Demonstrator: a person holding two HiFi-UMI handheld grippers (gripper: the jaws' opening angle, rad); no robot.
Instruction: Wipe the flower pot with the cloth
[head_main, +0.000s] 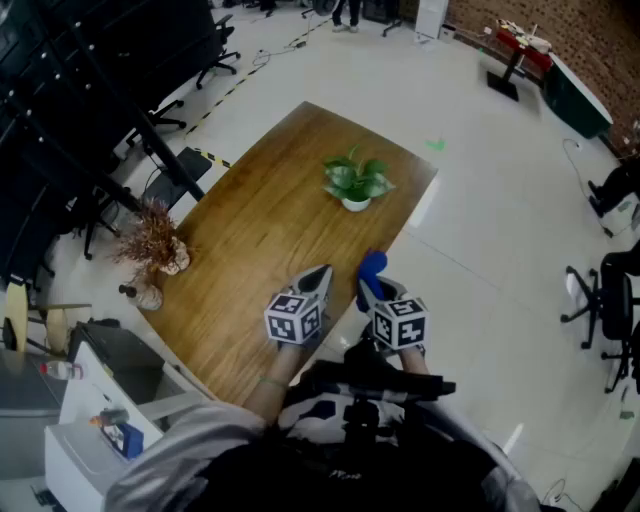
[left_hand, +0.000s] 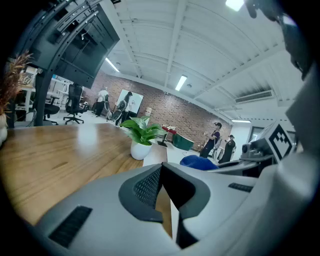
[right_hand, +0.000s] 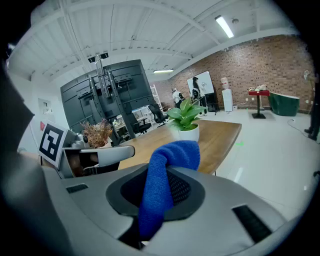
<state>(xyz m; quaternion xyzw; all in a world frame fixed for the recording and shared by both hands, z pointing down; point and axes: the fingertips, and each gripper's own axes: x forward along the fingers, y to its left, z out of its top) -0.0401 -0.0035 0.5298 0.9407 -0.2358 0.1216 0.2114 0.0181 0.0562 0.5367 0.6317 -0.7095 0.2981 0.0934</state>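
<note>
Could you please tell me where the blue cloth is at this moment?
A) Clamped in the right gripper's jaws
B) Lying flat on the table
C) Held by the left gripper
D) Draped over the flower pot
A: the right gripper view shows the blue cloth pinched between the jaws of the right gripper, apart from the flower pot that stands on the table.

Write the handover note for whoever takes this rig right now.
Left gripper: fingers together, nothing between them, held low over the near end of the table.
Right gripper: shut on the blue cloth, which folds over its fingers, at the table's near edge.
Flower pot: white, upright, holding a green plant, toward the far end of the table, apart from both grippers.
Done: cloth picked up.
Left: bring the cloth to the pot and wipe it; the free left gripper could probably steady the pot.
</note>
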